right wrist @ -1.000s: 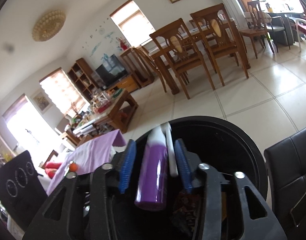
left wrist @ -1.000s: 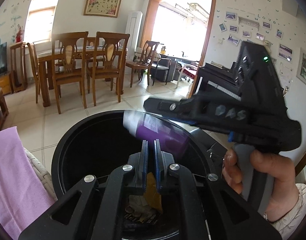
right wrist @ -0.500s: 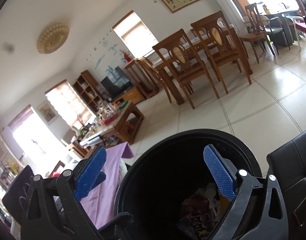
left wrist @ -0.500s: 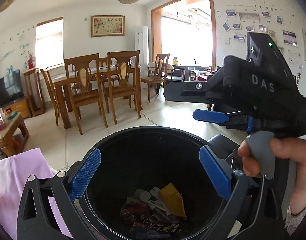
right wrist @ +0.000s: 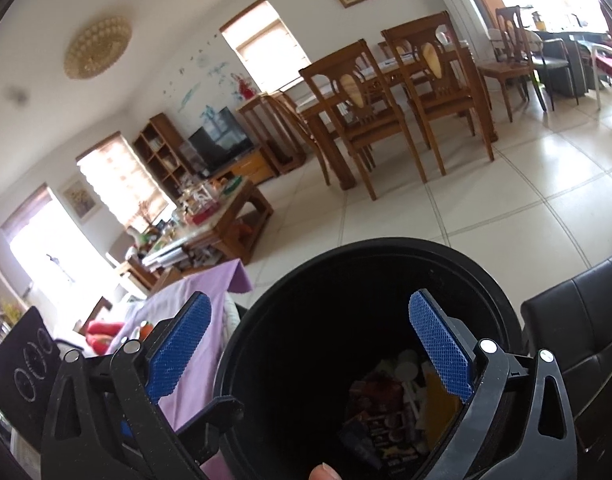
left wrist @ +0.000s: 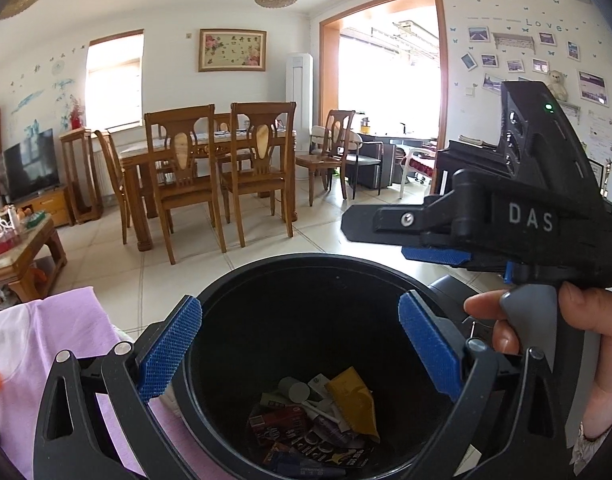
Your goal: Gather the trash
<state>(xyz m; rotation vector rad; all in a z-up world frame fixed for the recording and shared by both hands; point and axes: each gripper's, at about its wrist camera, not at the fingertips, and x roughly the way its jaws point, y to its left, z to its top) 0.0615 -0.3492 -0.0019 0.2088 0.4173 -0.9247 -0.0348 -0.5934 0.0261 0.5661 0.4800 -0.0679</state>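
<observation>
A round black trash bin (left wrist: 242, 280) stands right below both grippers; it also shows in the right wrist view (right wrist: 386, 244). Several wrappers and scraps, among them a yellow packet (left wrist: 352, 400), lie at its bottom (right wrist: 390, 412). My left gripper (left wrist: 302, 344) is open and empty above the bin's mouth. My right gripper (right wrist: 312, 344) is open and empty over the bin; its body (left wrist: 506, 224) shows at the right of the left wrist view, held by a hand.
A purple cloth (left wrist: 50, 340) covers a surface left of the bin. A black leather seat (right wrist: 578, 320) is at its right. Beyond lie a tiled floor, a wooden dining table with chairs (left wrist: 210, 176), and a cluttered coffee table (right wrist: 210, 216).
Both grippers were shut one second ago, the right one on a purple bottle, the left on a scrap. Both have opened and the items are gone from the jaws.
</observation>
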